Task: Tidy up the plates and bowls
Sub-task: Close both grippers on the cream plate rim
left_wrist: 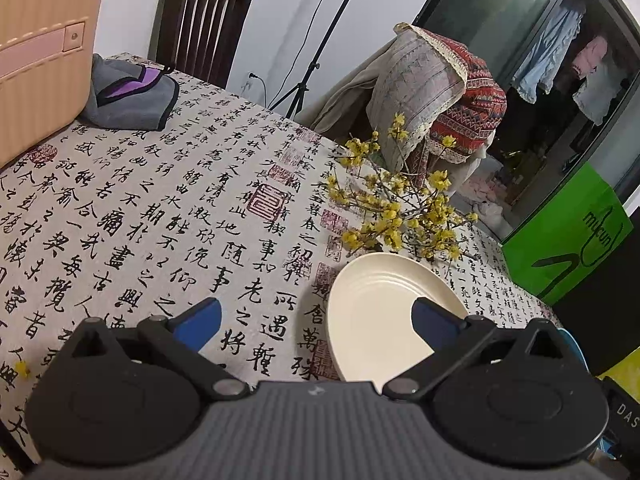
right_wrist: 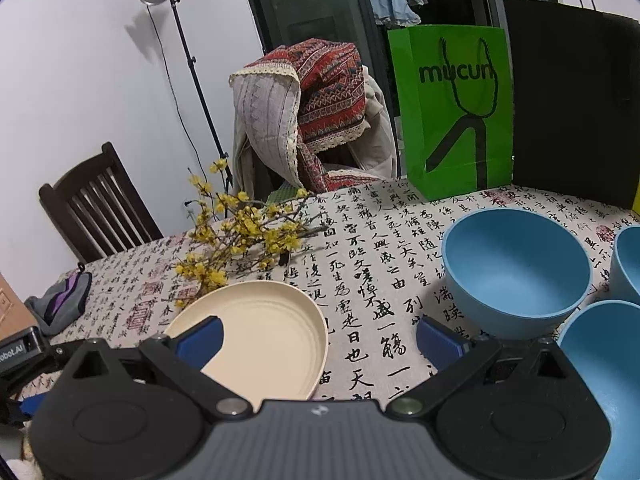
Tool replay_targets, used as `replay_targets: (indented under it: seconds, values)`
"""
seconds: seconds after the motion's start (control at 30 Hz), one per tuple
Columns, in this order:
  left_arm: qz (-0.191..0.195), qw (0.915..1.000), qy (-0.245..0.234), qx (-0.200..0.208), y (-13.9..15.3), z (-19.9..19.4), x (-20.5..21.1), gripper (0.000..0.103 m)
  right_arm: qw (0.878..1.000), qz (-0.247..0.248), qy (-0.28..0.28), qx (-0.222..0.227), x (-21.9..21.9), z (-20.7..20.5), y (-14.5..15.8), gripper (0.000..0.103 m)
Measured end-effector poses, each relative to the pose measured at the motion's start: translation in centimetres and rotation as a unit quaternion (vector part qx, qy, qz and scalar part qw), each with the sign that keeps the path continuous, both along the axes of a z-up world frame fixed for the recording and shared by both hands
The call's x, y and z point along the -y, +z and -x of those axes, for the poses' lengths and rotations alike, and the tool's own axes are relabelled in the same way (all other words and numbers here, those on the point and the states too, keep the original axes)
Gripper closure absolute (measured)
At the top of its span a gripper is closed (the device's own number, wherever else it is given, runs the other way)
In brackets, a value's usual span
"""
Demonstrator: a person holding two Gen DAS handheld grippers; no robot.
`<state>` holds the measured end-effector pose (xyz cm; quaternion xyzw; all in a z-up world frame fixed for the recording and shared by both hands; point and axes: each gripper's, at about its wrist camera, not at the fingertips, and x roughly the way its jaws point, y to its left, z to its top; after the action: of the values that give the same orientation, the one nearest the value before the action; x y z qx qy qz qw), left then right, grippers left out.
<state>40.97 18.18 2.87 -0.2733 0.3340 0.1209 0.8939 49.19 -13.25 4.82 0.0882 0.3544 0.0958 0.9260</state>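
A calligraphy-print tablecloth (right_wrist: 360,280) fills the middle of both views. Three blue bowls (right_wrist: 516,264) cluster at the right wrist view's right edge, the cream plate (right_wrist: 264,332) lower left, beside yellow flower sprigs (right_wrist: 240,236). The right gripper (right_wrist: 320,340) is spread wide and empty above the cloth; the left gripper (left_wrist: 316,320) is likewise spread, its right finger over the plate (left_wrist: 372,312).

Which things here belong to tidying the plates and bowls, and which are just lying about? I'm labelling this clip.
Job: cream plate; three blue bowls.

Lying about: yellow flower sprigs; green paper bag; grey and purple cloth; black bag.
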Motion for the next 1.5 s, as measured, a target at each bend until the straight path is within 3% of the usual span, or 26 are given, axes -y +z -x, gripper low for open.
replay_targets:
  seconds: [0.37,0.63,1.1,1.33,1.5]
  values:
    - [-0.008,0.9997,0.007,-0.024,-1.4,-0.9,-0.2,0.000,1.000,0.009,0.022,-0.010,-0.9,-1.3,-1.1,0.009]
    - [-0.014,0.9992,0.002,-0.037,-2.4,-1.6,0.0,0.000,0.999,0.021,0.033,-0.023,-1.2,-2.2,-2.0,0.027]
    - [-0.051,0.9977,-0.043,-0.012,-3.9,-2.5,2.8,0.006,0.995,0.063,0.044,-0.060,-3.0,-5.0,-4.2,0.047]
    - [-0.068,0.9965,-0.048,-0.006,-4.8,-3.1,3.3,0.016,0.995,0.062,0.041,-0.073,-3.3,-6.2,-5.5,0.049]
    - [-0.064,0.9964,-0.055,-0.007,-5.3,-3.3,3.5,0.026,0.994,0.057,0.047,-0.080,-3.7,-6.5,-6.0,0.055]
